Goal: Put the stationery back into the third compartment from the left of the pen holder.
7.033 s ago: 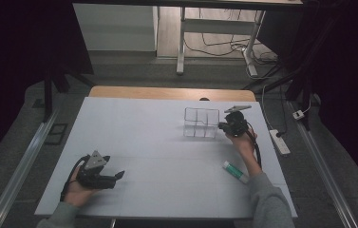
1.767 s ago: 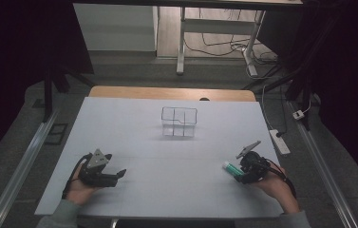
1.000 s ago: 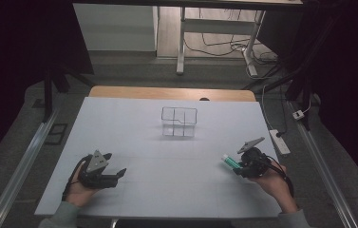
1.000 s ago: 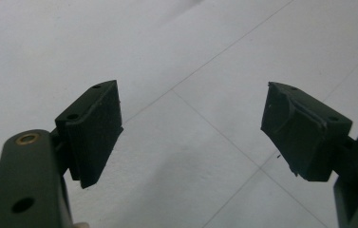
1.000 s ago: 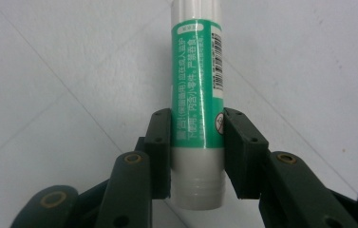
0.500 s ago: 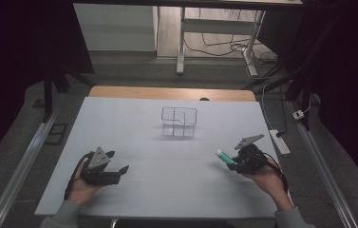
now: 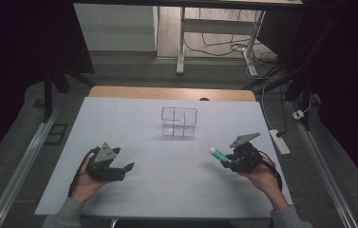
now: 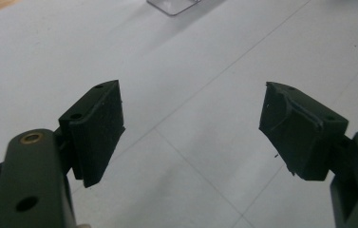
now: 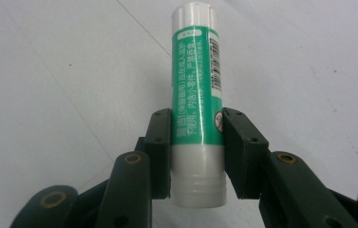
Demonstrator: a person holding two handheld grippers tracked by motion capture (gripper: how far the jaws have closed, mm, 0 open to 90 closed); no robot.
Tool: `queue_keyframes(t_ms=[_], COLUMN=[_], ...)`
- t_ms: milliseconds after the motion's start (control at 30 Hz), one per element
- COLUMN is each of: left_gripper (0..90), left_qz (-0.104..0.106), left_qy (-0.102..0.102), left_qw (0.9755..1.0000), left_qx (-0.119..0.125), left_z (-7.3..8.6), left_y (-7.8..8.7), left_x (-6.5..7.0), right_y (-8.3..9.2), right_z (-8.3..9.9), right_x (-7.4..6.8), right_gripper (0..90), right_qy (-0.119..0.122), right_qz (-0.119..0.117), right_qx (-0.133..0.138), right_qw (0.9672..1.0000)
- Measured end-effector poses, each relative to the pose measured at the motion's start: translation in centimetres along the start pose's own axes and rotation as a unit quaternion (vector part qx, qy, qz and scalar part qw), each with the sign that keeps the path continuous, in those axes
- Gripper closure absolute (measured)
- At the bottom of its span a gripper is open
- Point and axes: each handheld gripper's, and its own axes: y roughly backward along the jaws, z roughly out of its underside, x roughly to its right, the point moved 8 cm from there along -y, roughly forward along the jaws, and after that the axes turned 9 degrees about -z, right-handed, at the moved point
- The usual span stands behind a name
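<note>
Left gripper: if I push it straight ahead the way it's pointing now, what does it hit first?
Probably nothing soon: the left gripper, open, faces bare white table. The clear organizer sits far ahead, slightly off the line; depth is uncertain.

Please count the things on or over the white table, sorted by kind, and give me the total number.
Hand-held black two-jaw tools: 2, the left tool open and the right tool shut on the tube.
Green and white cylindrical plastic tubes: 1.
Clear plastic boxes with compartments: 1.
Total: 4.
</note>
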Motion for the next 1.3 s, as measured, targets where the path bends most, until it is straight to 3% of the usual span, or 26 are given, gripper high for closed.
queue_keyframes(t_ms=[300,700,1300], left_gripper=[22.8,24.0,23.4], left_qz=[0.006,0.008,0.013], left_qy=[-0.024,-0.043,-0.065], left_qw=[0.9997,0.999,0.9977], left_qx=[-0.003,-0.014,-0.014], left_z=[-1.0,-1.3,-2.9], left_y=[-1.0,-1.7,-3.2], left_x=[0.7,1.2,2.4], right_y=[-0.9,-3.1,-4.8], right_z=[-1.2,-2.5,-4.9], right_x=[-0.8,-1.5,-2.9], right_gripper=[64.3,64.2,64.2], right_qy=[0.007,0.015,0.027], right_qz=[-0.009,-0.03,-0.054], right_qx=[0.0,-0.011,-0.011], right_qw=[0.9999,0.9994,0.9981])
